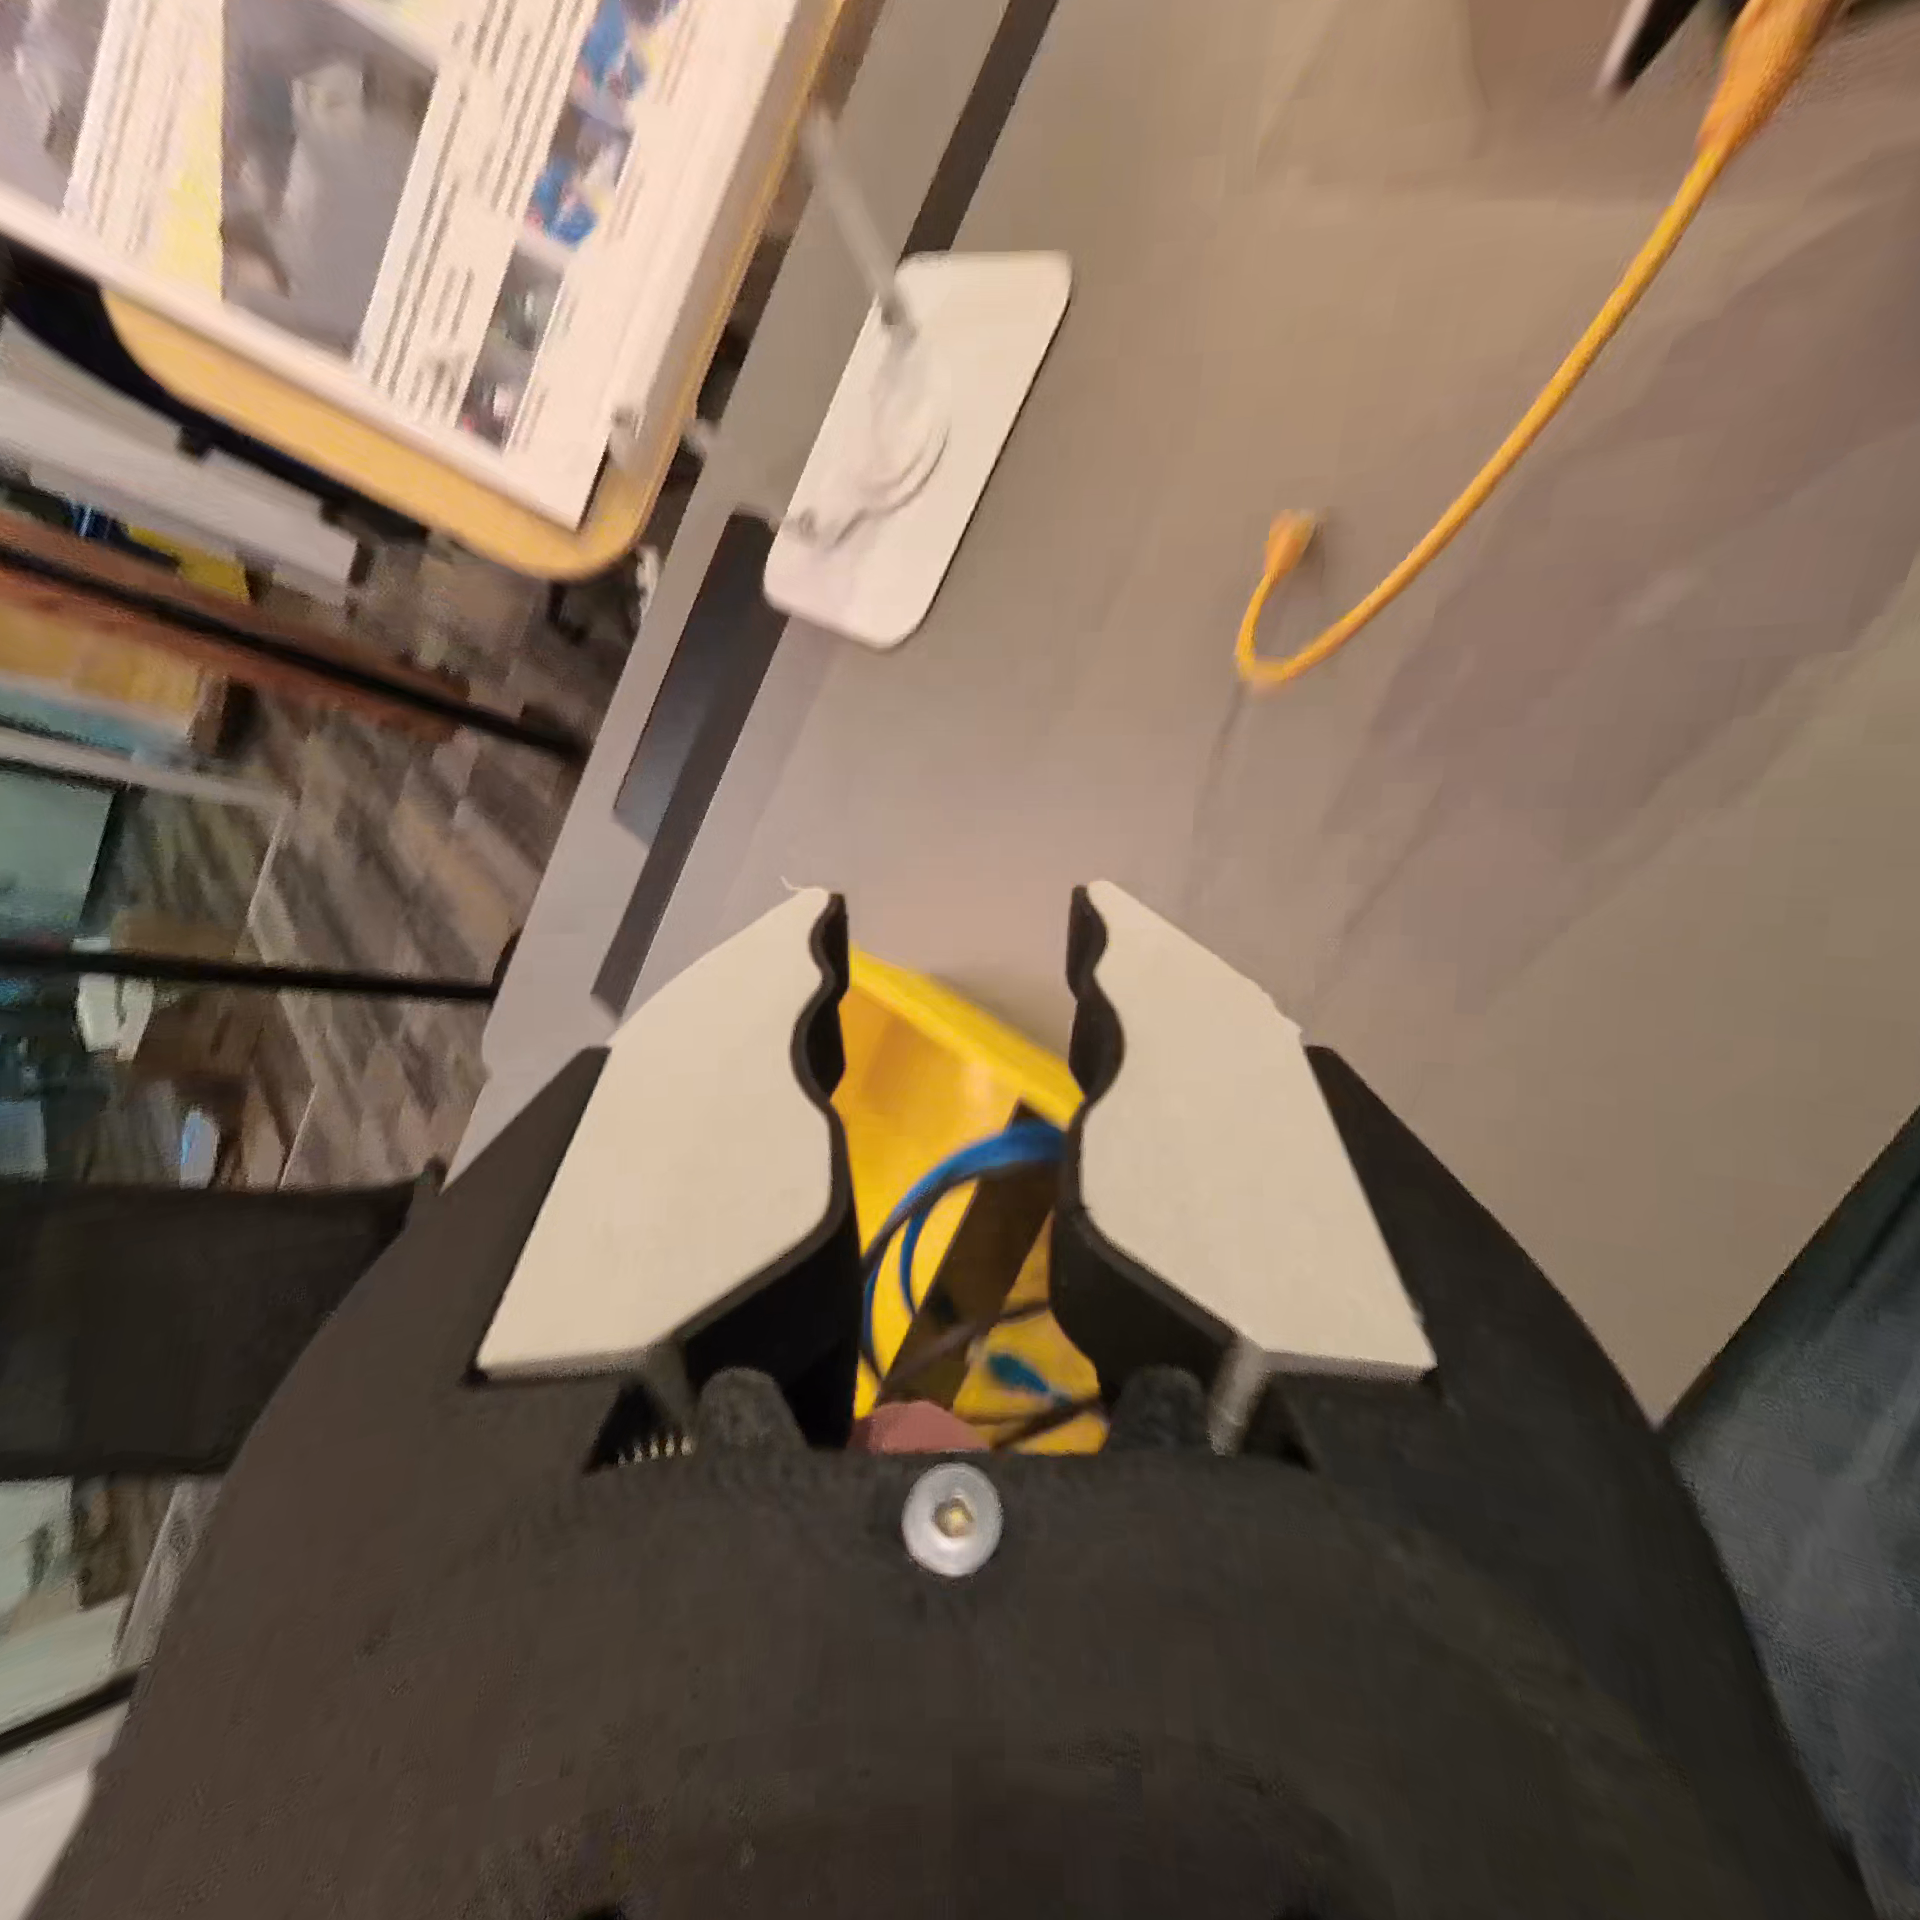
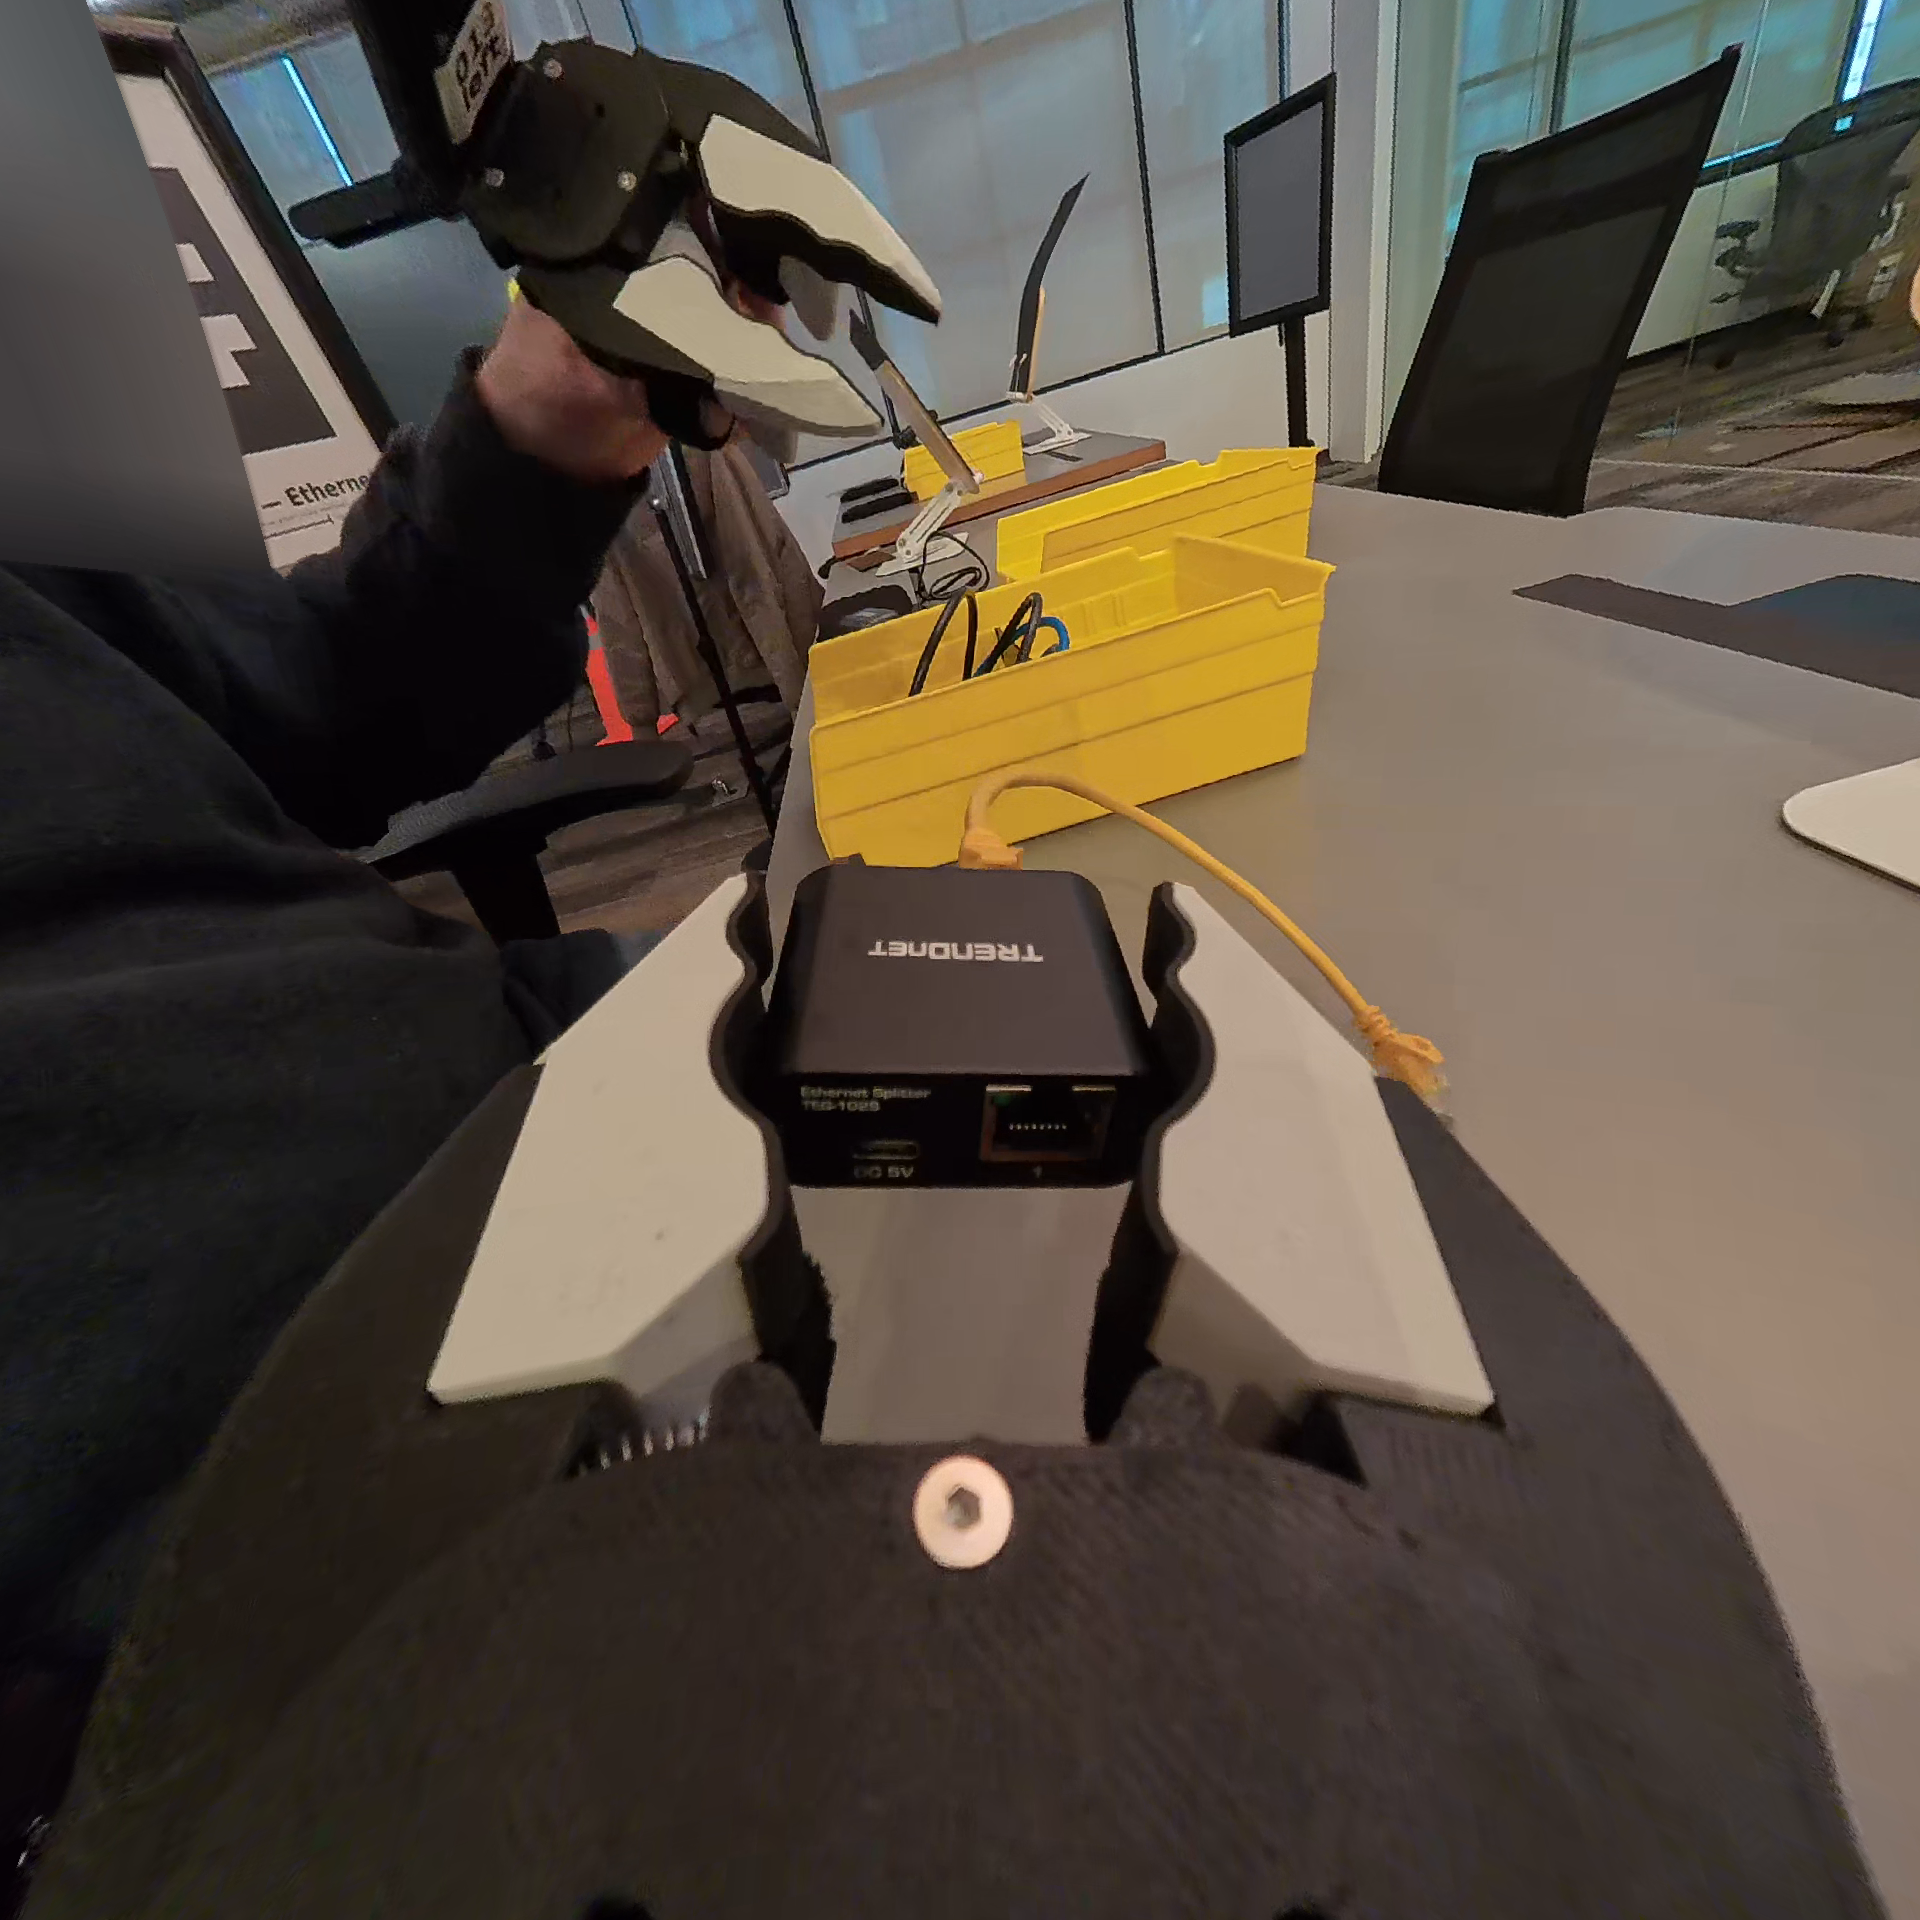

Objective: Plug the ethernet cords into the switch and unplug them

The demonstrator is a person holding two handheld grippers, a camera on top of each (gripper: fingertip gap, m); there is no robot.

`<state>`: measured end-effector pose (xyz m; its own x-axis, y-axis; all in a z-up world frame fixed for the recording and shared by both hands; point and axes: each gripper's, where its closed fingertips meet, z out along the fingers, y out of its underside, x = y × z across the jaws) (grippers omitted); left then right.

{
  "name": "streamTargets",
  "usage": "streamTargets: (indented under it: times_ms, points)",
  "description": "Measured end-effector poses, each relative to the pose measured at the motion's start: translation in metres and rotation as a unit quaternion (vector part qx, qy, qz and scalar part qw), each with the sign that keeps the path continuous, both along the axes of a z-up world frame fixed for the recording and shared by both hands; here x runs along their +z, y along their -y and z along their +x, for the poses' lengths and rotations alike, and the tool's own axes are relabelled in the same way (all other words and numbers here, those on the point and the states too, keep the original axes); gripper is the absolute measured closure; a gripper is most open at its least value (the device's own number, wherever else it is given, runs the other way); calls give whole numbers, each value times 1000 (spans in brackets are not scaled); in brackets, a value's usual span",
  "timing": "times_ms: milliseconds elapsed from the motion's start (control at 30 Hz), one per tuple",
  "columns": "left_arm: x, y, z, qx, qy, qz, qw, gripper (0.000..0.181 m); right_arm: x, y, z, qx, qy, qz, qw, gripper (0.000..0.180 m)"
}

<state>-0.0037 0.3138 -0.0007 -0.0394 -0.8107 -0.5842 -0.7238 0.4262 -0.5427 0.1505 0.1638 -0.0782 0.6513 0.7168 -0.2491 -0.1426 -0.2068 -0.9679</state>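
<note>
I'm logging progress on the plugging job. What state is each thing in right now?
Switch: gripped at its sides, near port empty.
Right gripper: shut on the switch.
Left gripper: open, empty, raised above the bins.
Yellow cord: one end at the switch's far side, other plug loose on the table.
Front yellow bin: holds black and blue cords.

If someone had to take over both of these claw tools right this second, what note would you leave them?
Right gripper: clamped on the black switch above the table.
Left gripper: open, empty, raised over the yellow bins.
Yellow cord: one end plugged into the switch's far side, free plug lying on the table.
Near port: empty.
Blue cord: in the nearer bin.
Left: plug the remaining ends, then unplug all.
</note>
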Motion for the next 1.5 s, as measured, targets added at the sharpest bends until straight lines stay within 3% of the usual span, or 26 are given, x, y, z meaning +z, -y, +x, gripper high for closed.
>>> streamTargets:
  times_ms: [167, 433, 700, 800, 867, 1100, 1500]
  points:
    - [-34, -49, -76, 96, -104, 39, 989, 142, -4, 0, -3, 1, 0, -4, 1000, 107]
    - [-88, -96, -153, 196, -132, -21, 971, 143, -8, 2, -4, 2, 3, -9, 1000, 107]
    - [-134, -133, -147, 196, -183, -7, 963, 127, -12, 3, -6, 3, 3, -11, 1000, 107]
    - [-145, -143, -138, 186, -186, -8, 965, 153, -12, 4, -4, 1, 3, -12, 1000, 107]
    - [-141, -145, -134, 182, -176, -11, 967, 174, -13, 4, -2, -1, 3, -12, 1000, 107]
    - [-104, -147, -127, 185, -140, 9, 973, 175, -14, 3, 2, -3, 1, -12, 1000, 107]
    - [-3, -131, -128, 203, -20, 3, 979, 176, -10, 4, 3, -7, 2, -4, 1000, 107]
